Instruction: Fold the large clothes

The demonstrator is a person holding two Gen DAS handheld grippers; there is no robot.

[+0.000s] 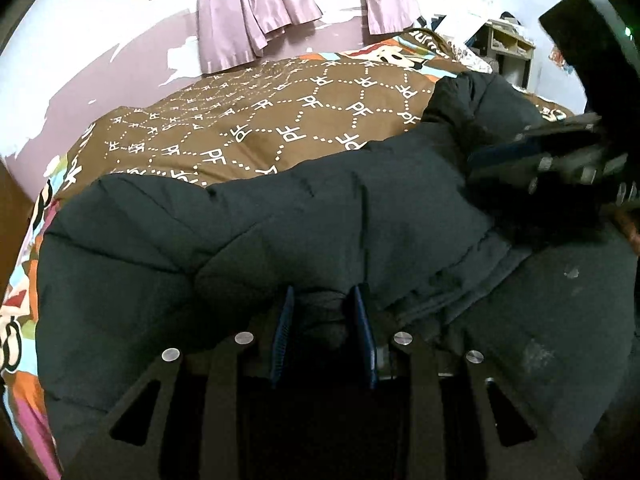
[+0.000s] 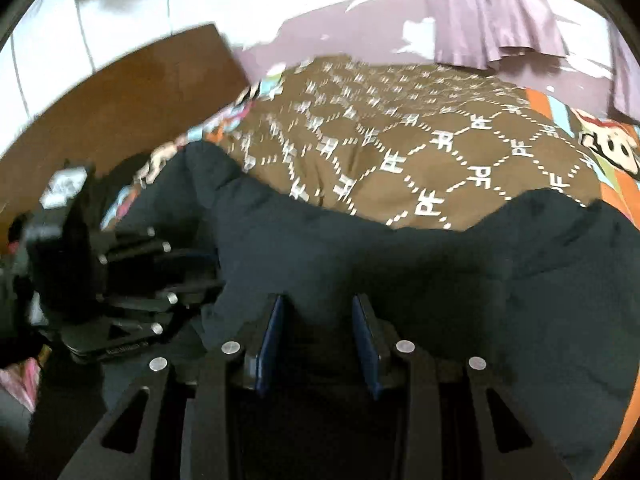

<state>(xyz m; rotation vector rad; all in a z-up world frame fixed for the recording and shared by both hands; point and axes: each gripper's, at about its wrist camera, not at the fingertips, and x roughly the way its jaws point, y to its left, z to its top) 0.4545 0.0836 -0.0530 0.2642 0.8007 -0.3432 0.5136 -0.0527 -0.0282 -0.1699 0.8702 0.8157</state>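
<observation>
A large dark padded jacket lies bunched across the near side of the bed. My left gripper points down at it, its blue pads pressed on a fold of the jacket's fabric. In the right wrist view the jacket fills the lower half, and my right gripper is shut on another bunch of it. Each gripper shows in the other's view: the right gripper on the jacket's right end, the left gripper on its left end. The pinched fabric hides the pads' inner faces.
The bed cover is brown with a white dotted "PF" pattern and cartoon borders. Pink curtains hang on the wall behind the bed. A small shelf unit stands at the far right. A brown wooden board stands left of the bed.
</observation>
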